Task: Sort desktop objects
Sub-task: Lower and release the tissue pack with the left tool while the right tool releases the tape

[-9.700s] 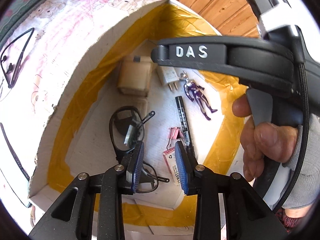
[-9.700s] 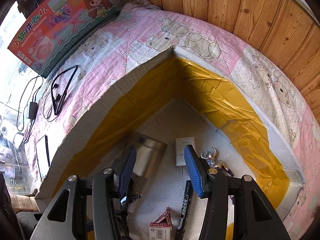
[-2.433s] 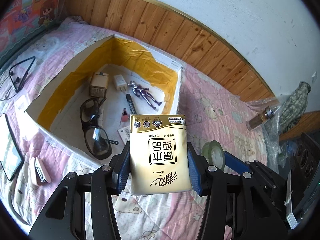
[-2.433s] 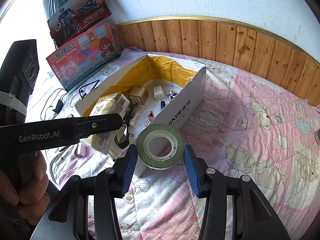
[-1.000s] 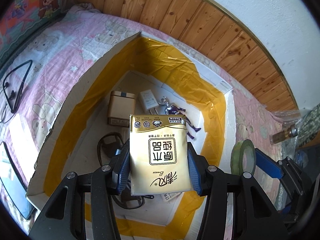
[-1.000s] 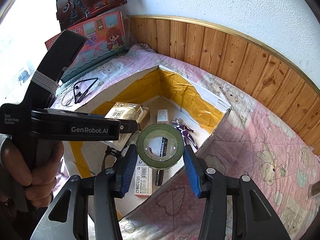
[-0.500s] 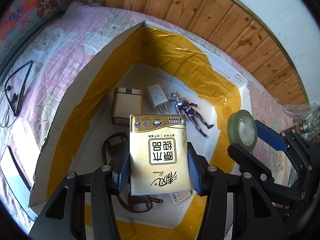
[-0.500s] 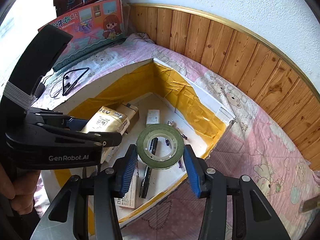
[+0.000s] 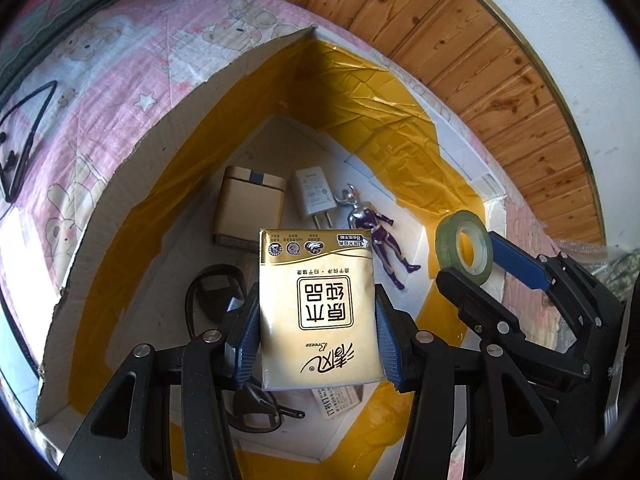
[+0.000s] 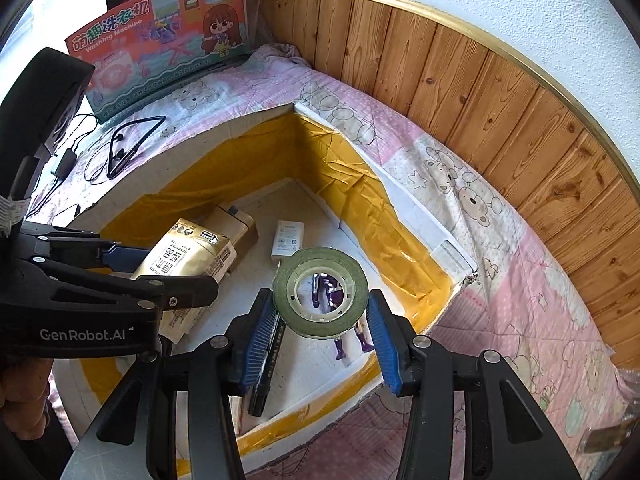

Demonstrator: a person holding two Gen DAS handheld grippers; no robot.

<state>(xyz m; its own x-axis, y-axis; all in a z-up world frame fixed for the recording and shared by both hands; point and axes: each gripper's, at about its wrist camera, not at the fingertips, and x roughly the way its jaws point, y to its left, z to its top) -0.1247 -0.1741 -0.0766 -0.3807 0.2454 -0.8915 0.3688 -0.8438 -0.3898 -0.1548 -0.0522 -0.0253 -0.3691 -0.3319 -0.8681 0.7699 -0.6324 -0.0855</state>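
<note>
My left gripper clamps the tissue pack, my right gripper the tape roll; both hang directly above the open cardboard box.

Hidden and cut-off things around the box

In the left wrist view the tissue pack covers most of the glasses; only a lens at 9 o'clock of the pack and a temple arm below it show. A small printed box peeks from under the pack's bottom edge, its text too small to read. In the right wrist view the tape roll hides most of the purple figure, seen through its hole and at 6 o'clock of it. The marker is partly behind a blue finger pad. The toy carton is cut off at the picture's top edge.
</note>
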